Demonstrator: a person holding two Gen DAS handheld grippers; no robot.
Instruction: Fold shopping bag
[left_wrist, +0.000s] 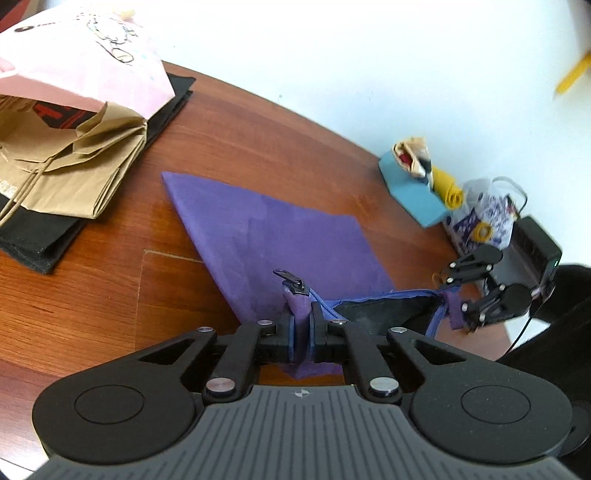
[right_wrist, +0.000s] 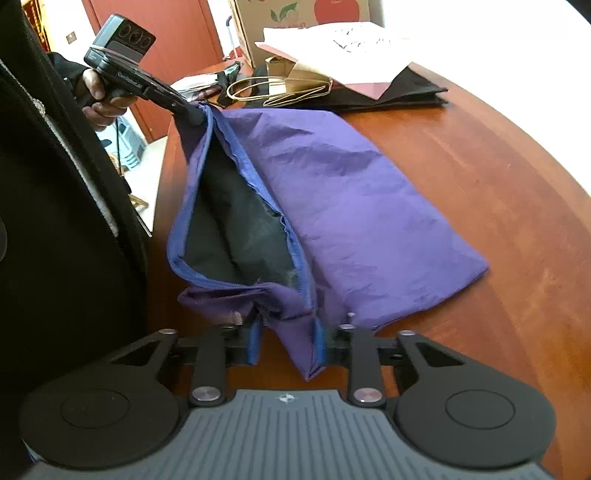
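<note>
Purple fabric makes up the shopping bag (right_wrist: 351, 206), which lies mostly flat on the wooden bench (right_wrist: 498, 184) with its zippered mouth gaping toward the person and a dark lining showing inside. Each end of that mouth is pinched: the left tongs (left_wrist: 303, 325) are clamped on the corner where the zipper pull (left_wrist: 291, 282) stands up, and the right tongs (right_wrist: 288, 341) are closed on a bunched corner of cloth at the opposite end. Between the two grips the mouth edge is raised off the bench, while the bag's body rests on the wood. From here the main risk, as I judge it, is a slip: the cloth looks thin and smooth, and the right tongs hold only a narrow tuck, so an uneven pull could drag it free and drop that corner. With the mouth open, the two layers may also shift apart as the fold is carried over, leaving a crooked crease. A stack of paper bags (left_wrist: 66, 162) sits at the far left of the bench, near enough that a wide swing of the purple cloth could brush it.
</note>
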